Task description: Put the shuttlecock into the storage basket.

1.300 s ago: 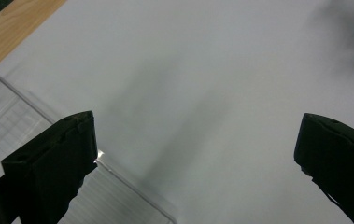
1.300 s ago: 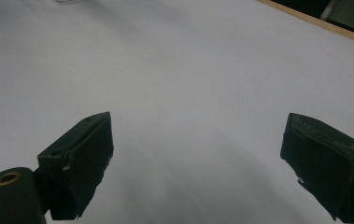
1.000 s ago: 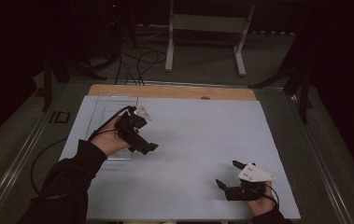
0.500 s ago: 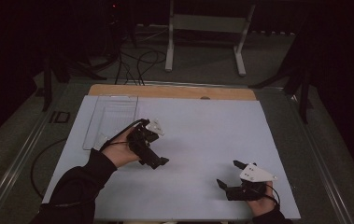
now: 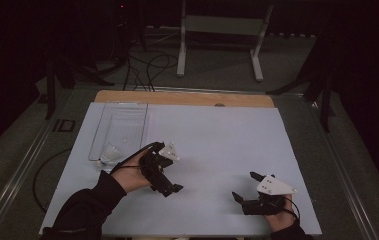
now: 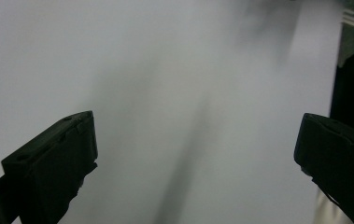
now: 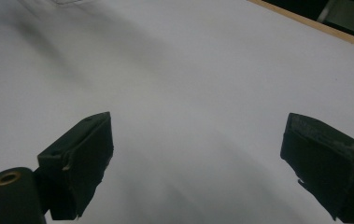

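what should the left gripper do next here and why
Probably swing the left gripper back toward the shuttlecock and line its jaws up around it. The jaws are wide open with nothing between them, pointing at bare white table, while the shuttlecock sits at the near end of the clear tray, just beyond the left hand. The right gripper rests open, farther off.

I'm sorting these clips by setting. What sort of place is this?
Probably a lab or recording rig, not a home: a white-topped table in a dark room, loose cables on the floor, and a metal stand behind it.
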`<state>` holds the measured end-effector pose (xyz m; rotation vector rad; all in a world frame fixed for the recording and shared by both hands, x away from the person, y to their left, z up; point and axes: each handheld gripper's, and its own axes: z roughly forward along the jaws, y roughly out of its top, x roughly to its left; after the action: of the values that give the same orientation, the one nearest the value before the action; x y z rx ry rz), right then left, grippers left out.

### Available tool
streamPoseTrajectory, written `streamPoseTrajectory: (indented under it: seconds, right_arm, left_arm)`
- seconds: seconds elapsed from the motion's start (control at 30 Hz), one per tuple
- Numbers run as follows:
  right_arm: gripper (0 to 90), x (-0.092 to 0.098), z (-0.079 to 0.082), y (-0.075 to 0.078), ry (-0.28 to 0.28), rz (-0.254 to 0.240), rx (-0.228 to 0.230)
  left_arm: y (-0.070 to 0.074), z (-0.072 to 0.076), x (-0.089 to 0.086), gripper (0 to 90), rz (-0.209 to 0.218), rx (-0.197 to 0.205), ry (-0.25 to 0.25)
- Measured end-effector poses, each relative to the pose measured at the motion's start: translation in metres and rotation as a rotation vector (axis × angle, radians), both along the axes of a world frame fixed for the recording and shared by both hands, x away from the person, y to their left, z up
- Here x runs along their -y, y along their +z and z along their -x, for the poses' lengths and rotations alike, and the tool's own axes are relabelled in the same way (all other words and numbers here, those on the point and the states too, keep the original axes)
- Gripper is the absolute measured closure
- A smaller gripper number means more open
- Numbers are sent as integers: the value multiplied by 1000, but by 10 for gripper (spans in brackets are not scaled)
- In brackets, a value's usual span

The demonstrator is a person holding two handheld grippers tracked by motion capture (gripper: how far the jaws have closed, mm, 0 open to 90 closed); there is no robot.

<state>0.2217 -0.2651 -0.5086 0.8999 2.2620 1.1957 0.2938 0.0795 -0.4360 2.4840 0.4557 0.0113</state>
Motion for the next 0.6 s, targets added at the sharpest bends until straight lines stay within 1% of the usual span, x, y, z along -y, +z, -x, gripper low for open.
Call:
streamPoseTrajectory:
  seconds: [0.03,0.07,0.1,0.13,0.17,0.2,0.23,0.27,0.3,0.33,0.37,0.4,0.47,0.53,0.57,0.6]
  right_arm:
    - [92,0,0,0,2,2,0]
    - [92,0,0,0,2,2,0]
    - [91,0,0,0,3,1,-2]
    - [91,0,0,0,3,1,-2]
    - [92,-1,0,0,0,0,-4]
    - [92,-1,0,-1,1,4,-5]
    - [92,-1,0,-1,1,4,-5]
    - [91,-1,0,-1,2,4,-6]
    - [92,-1,0,-1,1,4,-7]
    - [92,-1,0,-1,1,4,-7]
    - [92,-1,0,-1,0,1,-10]
    - [92,-1,0,-1,0,1,-10]
    - [91,-1,0,-1,4,5,-7]
    - [91,-1,0,-1,5,5,-6]
    - [91,0,0,-1,4,5,-7]
    - [91,0,0,-1,4,5,-7]
  left_arm:
    - [-4,4,0,2,-1,1,-12]
    - [-4,4,0,2,-1,1,-12]
    - [-9,7,0,2,4,5,-17]
    - [-9,7,0,2,4,5,-17]
    - [-15,9,-2,2,4,-4,-24]
    - [-15,9,-2,2,4,-4,-24]
    - [-21,12,-3,2,6,-9,-24]
    - [-21,12,-3,2,6,-9,-24]
    - [-26,14,-5,2,16,-24,-26]
    - [-26,14,-5,2,16,-24,-26]
    - [-32,17,-6,2,15,-29,-32]
    - [-32,17,-6,2,15,-29,-32]
    - [-38,21,-10,1,13,-35,-42]
    - [-40,23,-11,2,16,-37,-41]
    - [-44,25,-15,2,17,-43,-35]
    - [-44,25,-15,2,17,-43,-35]
